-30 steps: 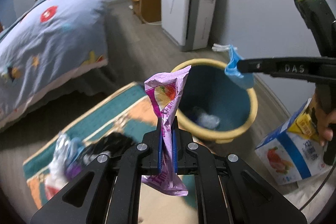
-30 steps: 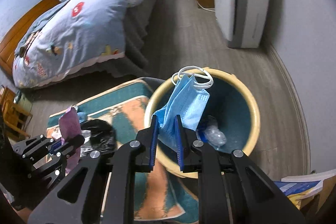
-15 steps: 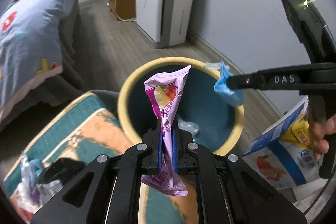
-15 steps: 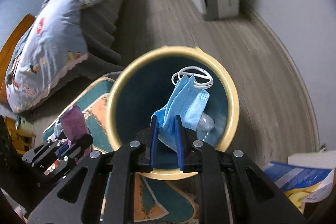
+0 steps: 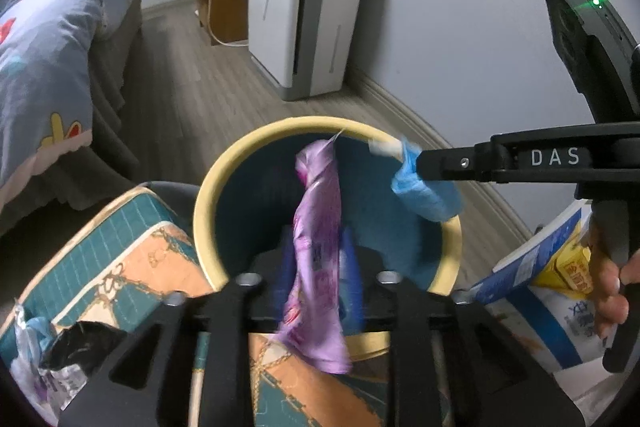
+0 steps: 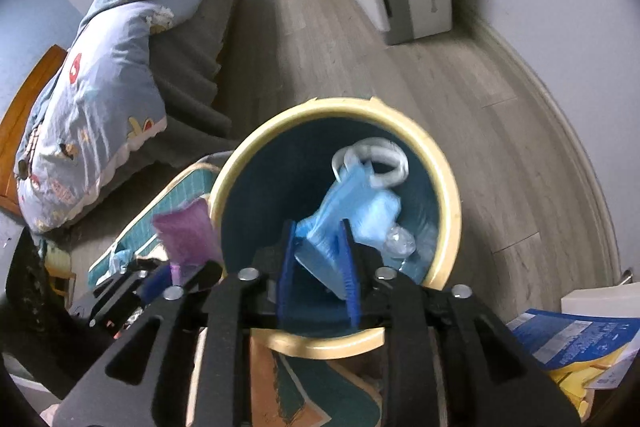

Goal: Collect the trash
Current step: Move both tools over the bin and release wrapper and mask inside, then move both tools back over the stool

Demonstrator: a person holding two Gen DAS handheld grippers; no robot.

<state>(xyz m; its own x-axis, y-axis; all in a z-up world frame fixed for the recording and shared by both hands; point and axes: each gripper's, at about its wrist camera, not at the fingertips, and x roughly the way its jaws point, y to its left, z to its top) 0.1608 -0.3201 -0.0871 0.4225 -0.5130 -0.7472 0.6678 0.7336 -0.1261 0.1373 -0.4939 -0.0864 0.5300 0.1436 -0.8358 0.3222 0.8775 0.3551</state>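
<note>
Here, two open grippers, one wrapper (image 5: 318, 243), one mask (image 6: 352, 207), one bin (image 6: 448, 187).

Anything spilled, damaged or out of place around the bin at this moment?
Yes: loose trash lies on the rug, a black bag and crumpled wrappers at its near corner. An opened blue carton sits on the floor right of the bin. Nothing looks spilled or broken.

the bin (image 5: 206, 203) has a pale yellow rim and dark teal inside. the wrapper (image 5: 316, 247) is purple with print, the face mask (image 6: 356, 211) light blue with white loops. the rug (image 5: 120, 247) shows teal grid and orange panels.
</note>
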